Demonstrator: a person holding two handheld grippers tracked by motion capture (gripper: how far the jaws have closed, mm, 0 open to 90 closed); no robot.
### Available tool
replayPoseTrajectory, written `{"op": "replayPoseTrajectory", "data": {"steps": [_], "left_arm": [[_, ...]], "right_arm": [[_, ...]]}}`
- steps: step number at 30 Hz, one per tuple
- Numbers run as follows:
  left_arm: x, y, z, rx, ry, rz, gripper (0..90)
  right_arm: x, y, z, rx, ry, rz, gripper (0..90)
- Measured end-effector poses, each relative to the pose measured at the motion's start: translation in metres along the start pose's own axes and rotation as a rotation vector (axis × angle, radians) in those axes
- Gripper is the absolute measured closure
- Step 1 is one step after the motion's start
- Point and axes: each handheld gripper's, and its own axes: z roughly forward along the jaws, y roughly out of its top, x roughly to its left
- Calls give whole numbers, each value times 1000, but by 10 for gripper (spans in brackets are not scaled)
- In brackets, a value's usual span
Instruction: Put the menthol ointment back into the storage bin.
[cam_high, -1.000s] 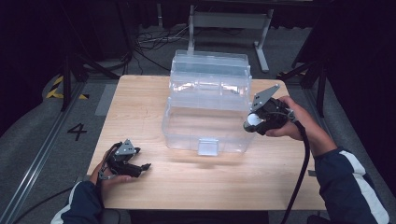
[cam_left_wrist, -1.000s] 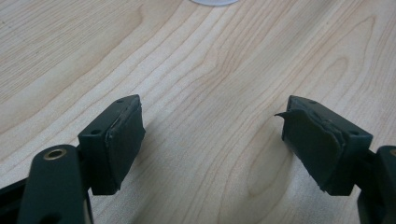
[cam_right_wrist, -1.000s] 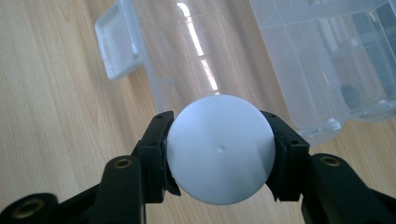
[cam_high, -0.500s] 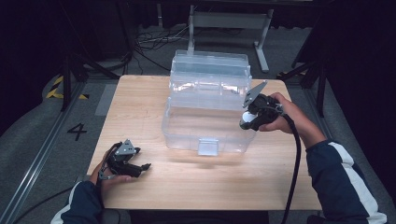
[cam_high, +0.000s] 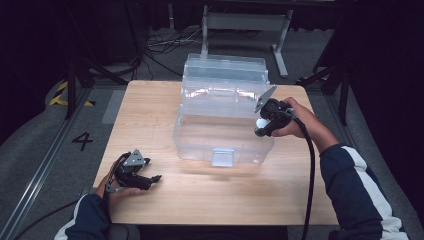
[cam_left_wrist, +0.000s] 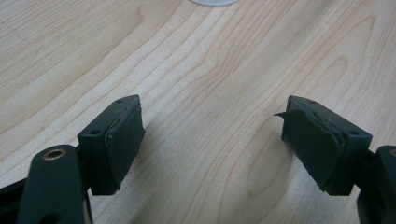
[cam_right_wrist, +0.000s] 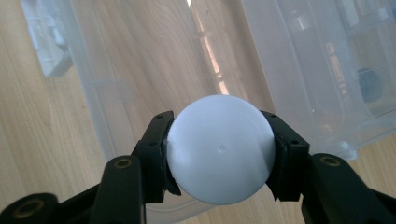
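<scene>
At right of centre, the right gripper (cam_high: 260, 125) clamps a white ball (cam_right_wrist: 219, 149) over the clear box (cam_high: 220, 135); the left gripper (cam_left_wrist: 212, 140), lower left, gapes empty.

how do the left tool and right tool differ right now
The right tool is shut on a white ball; the left tool is open with bare wood between its jaws. The right tool is raised beside the clear plastic box; the left tool sits low over the table, away from the box. Both have black jaws.
</scene>
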Motion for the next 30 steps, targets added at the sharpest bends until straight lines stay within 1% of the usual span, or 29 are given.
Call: {"op": "replayPoseTrajectory", "data": {"steps": [4, 11, 14, 15, 18, 19, 23, 28, 29, 30], "left_arm": [[0, 0, 0, 0, 0, 0, 211], [0, 0, 0, 0, 0, 0, 211], [0, 0, 0, 0, 0, 0, 211], [0, 0, 0, 0, 0, -1, 211], [0, 0, 0, 0, 0, 0, 212], [0, 0, 0, 0, 0, 0, 211], [0, 0, 0, 0, 0, 1, 212], [0, 0, 0, 0, 0, 2, 211], [0, 0, 0, 0, 1, 2, 211], [0, 0, 0, 0, 0, 2, 212]], "right_arm": [[-4, 1, 8, 16, 9, 4, 506], [-6, 2, 19, 39, 30, 1, 506], [-6, 2, 23, 39, 42, 1, 506], [-6, 1, 27, 48, 46, 5, 506], [-7, 1, 31, 49, 56, 2, 506], [-7, 0, 34, 59, 56, 3, 506], [-8, -3, 40, 70, 70, 7, 506], [-6, -4, 41, 63, 65, -5, 506], [-5, -4, 41, 58, 55, -14, 506], [-3, -4, 41, 57, 71, -23, 506]]}}
